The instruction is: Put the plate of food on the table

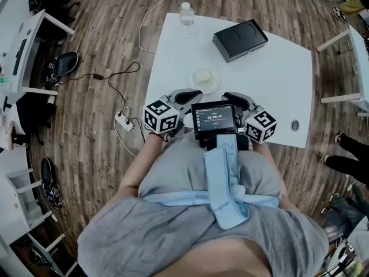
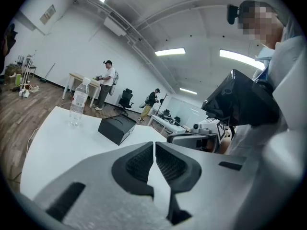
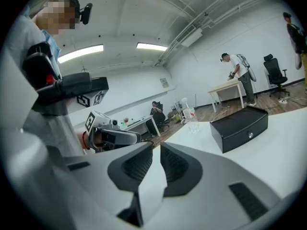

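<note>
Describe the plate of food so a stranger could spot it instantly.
Find the white table on the wooden floor. On it, the plate sits nearest the person's edge. It is small, round and clear with pale food, unlike the black box and the water bottle farther back.

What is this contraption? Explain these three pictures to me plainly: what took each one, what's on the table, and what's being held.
There is no robot here. A person holds a hand-operated claw in each hand. The top-down picture comes from a camera on the person's head. The other two come from cameras riding on each claw, looking along its jaws. The marker cubes are part of the claws. On the white table sit a clear plate of pale food, a black box and a water bottle. The left claw has its jaws together, and the right claw has them slightly apart. Neither holds anything. The plate already rests on the table, just beyond both claws.
</note>
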